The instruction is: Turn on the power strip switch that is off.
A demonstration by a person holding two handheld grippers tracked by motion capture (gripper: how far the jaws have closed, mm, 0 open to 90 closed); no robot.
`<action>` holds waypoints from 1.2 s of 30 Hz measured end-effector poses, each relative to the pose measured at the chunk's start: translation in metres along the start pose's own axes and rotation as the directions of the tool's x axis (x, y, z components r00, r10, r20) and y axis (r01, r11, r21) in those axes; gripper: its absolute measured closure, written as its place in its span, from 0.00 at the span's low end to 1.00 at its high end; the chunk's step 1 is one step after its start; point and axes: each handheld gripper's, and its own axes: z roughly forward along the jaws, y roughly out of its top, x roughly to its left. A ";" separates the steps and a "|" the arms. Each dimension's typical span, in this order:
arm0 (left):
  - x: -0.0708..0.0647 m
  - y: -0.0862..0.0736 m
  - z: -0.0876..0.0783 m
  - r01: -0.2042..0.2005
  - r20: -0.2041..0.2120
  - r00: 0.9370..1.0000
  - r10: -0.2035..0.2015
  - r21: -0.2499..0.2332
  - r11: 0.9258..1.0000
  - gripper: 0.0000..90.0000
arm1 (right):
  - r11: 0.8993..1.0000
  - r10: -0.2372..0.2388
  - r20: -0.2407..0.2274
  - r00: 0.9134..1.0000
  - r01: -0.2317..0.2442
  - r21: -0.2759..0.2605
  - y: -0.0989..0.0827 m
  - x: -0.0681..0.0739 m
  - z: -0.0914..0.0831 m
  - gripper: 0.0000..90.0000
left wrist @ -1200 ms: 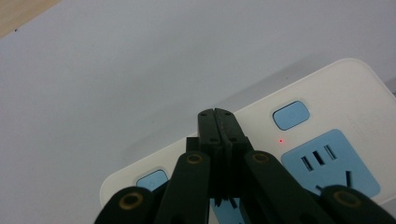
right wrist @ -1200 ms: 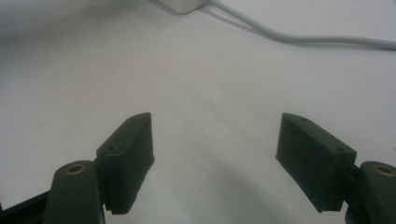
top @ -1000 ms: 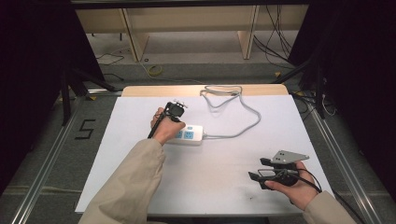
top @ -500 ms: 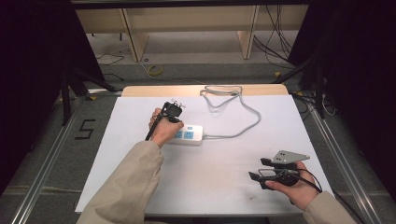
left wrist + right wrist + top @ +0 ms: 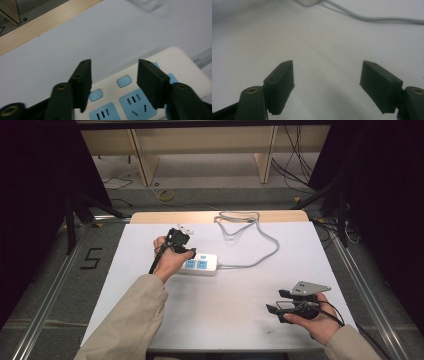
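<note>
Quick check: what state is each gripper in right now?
Left gripper: open, jaws just opened, nothing between them, above the power strip.
Right gripper: open, holding nothing, over the white table.

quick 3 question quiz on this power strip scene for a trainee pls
1. True or false: the left gripper clamps the white plastic power strip.
2. Which is nearer the strip: the left gripper or the right gripper?
3. What colour are the strip's rounded switch buttons?

Key:
1. False; its jaws have just been opening and stand apart above the strip, nothing between them.
2. The left gripper; the right one sits open over the bare white tabletop.
3. Light blue.
</note>
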 end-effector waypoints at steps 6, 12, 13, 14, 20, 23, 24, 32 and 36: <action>-0.006 -0.008 -0.009 0.008 0.070 0.998 -0.008 -0.006 1.000 0.25 | 1.000 0.004 0.001 1.000 -0.004 0.002 0.000 0.000 0.000 0.30; -0.010 -0.021 -0.022 -0.020 0.117 0.993 0.021 -0.015 1.000 0.20 | 1.000 0.003 0.001 1.000 -0.003 0.002 0.000 0.000 0.000 0.30; -0.010 -0.023 -0.025 -0.028 0.128 0.991 0.031 -0.019 0.999 0.19 | 1.000 0.004 0.000 1.000 -0.004 0.002 0.000 0.000 0.000 0.30; -0.011 -0.026 -0.028 -0.032 0.140 0.989 0.035 -0.020 0.999 0.19 | 1.000 0.004 -0.001 1.000 -0.004 0.003 0.000 0.000 0.000 0.30; -0.016 -0.046 -0.044 -0.038 0.167 0.985 0.045 -0.043 0.998 0.19 | 1.000 0.002 0.000 1.000 -0.002 0.005 0.000 0.000 0.001 0.30; -0.020 -0.054 -0.052 -0.049 0.162 0.985 0.060 -0.069 0.996 0.19 | 1.000 0.003 -0.001 1.000 -0.003 0.007 0.000 0.001 0.002 0.30; -0.022 -0.057 -0.055 -0.049 0.163 0.985 0.061 -0.079 0.996 0.19 | 1.000 0.000 -0.004 1.000 0.000 0.011 0.000 0.001 0.002 0.30; -0.034 -0.094 -0.071 -0.096 0.190 0.975 0.116 -0.114 0.989 0.18 | 1.000 0.002 -0.005 1.000 -0.002 0.008 -0.001 0.000 0.001 0.30; -0.035 -0.117 -0.080 -0.114 0.189 0.973 0.134 -0.111 0.987 0.18 | 1.000 0.000 -0.006 1.000 0.001 0.007 0.000 0.001 0.001 0.30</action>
